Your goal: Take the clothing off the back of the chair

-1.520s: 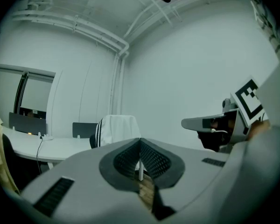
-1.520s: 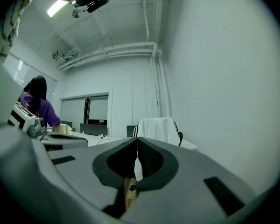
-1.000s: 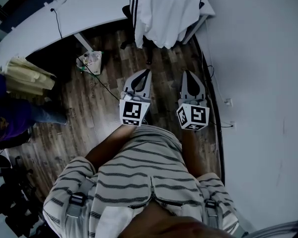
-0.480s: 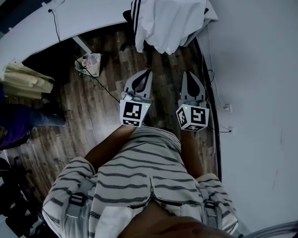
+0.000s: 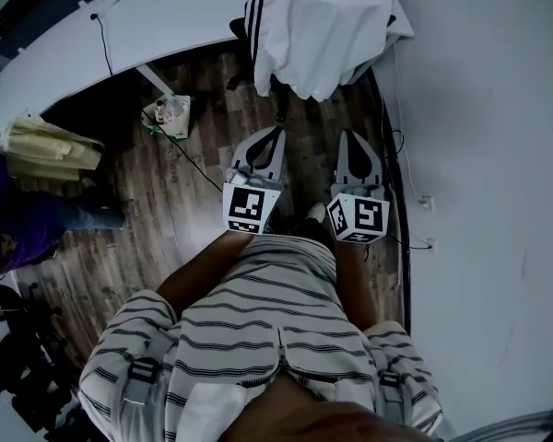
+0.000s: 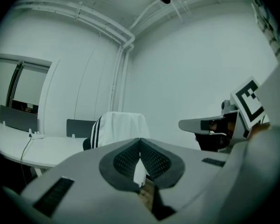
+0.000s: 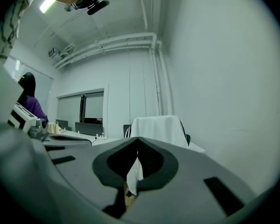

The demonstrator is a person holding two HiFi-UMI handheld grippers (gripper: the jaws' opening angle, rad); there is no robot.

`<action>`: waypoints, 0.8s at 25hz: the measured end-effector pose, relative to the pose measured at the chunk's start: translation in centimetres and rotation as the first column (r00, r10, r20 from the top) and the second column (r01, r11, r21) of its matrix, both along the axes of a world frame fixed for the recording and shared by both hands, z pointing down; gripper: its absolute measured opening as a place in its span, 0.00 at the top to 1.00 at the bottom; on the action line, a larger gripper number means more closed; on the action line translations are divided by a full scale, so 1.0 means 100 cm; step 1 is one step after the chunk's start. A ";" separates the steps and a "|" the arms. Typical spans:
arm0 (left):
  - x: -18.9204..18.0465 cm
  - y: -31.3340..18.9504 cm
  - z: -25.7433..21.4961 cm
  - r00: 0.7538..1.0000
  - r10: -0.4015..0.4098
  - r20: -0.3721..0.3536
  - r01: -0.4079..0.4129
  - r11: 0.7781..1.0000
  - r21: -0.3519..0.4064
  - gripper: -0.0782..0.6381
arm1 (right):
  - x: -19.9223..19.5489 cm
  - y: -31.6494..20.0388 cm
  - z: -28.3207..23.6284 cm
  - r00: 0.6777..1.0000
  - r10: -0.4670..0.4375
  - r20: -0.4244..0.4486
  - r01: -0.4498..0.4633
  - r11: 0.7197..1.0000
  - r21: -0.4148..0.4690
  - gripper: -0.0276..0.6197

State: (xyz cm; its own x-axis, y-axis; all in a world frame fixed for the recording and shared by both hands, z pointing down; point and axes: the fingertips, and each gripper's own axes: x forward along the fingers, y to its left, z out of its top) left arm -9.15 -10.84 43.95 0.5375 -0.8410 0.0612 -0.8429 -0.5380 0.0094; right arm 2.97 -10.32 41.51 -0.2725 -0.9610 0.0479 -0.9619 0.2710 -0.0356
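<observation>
Both left gripper (image 5: 275, 133) and right gripper (image 5: 348, 136), jaws pressed together, empty, face white clothing (image 5: 318, 30) draped over the chair (image 5: 277, 90).

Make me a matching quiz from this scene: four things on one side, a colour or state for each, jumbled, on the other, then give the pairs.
Things:
1. garment on the chair
2. cloth at far left
3. left gripper
4. floor

Colour or state:
A. yellow
B. shut, empty
C. white with black stripes
D. dark wood

Pairs: 1-C, 2-A, 3-B, 4-D
</observation>
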 end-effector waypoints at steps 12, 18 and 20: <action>0.043 -0.038 -0.008 0.995 -0.095 -0.004 0.095 0.995 0.024 0.86 | 0.037 -0.051 -0.004 0.993 -0.122 0.001 0.122 0.992 0.018 0.93; 0.063 -0.056 -0.014 0.989 -0.145 -0.003 0.145 0.989 0.037 0.86 | 0.054 -0.077 -0.006 0.985 -0.174 0.005 0.174 0.985 0.021 0.93; 0.066 -0.063 -0.016 0.986 -0.166 -0.003 0.166 0.985 0.040 0.86 | 0.057 -0.085 -0.006 0.982 -0.191 0.006 0.191 0.981 0.020 0.93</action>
